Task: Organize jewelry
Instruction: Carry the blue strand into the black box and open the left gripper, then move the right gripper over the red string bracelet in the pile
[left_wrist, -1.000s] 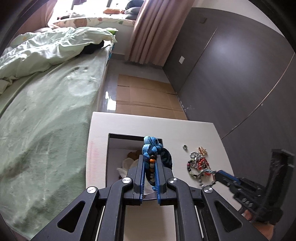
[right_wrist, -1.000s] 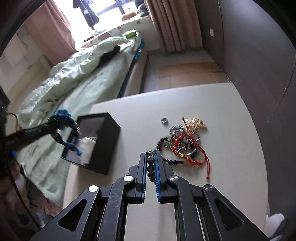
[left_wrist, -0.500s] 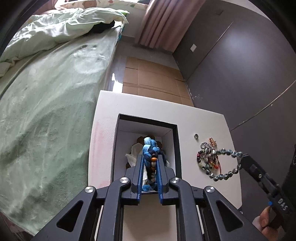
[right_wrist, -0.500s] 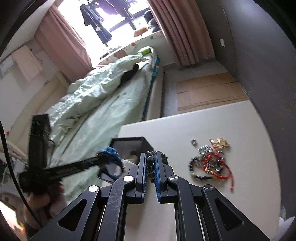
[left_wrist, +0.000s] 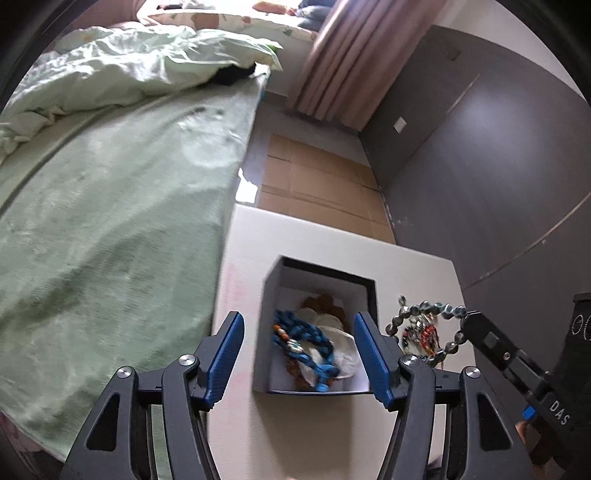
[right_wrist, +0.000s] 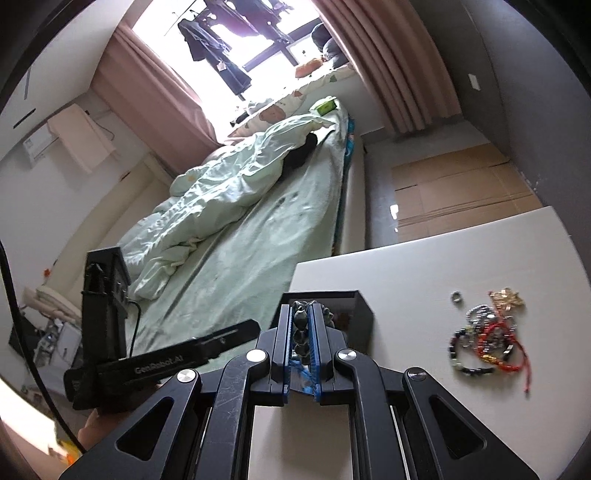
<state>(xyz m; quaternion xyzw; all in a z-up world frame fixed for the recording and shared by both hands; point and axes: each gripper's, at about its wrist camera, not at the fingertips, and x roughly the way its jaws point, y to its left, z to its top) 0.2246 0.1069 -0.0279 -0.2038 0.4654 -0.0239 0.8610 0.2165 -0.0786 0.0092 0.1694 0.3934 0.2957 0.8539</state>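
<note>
Jewelry goes piece by piece into the black box on the white table, and one piece has just landed: the blue braided bracelet lies on the pale padding inside, free of my left claw. Its jaws have just been opening and now stand wide, one pad at 9 o'clock of the box and the other at 3 o'clock, nothing between them but the box below.

My right claw is pinched nearly closed on the grey bead bracelet, whose loop hangs in the air at 3 o'clock of the box, above the remaining pile of red cord, dark beads and a gold charm. A small ring sits apart at 11 o'clock of that pile.

To do this step well, I should draw the left claw clear toward 9 o'clock first, so the two tools do not meet over the opening. Then I would carry the beads over the middle of the box and lower them until the loop's bottom rests inside before I release; a hanging loop can swing and drape over the rim.
</note>
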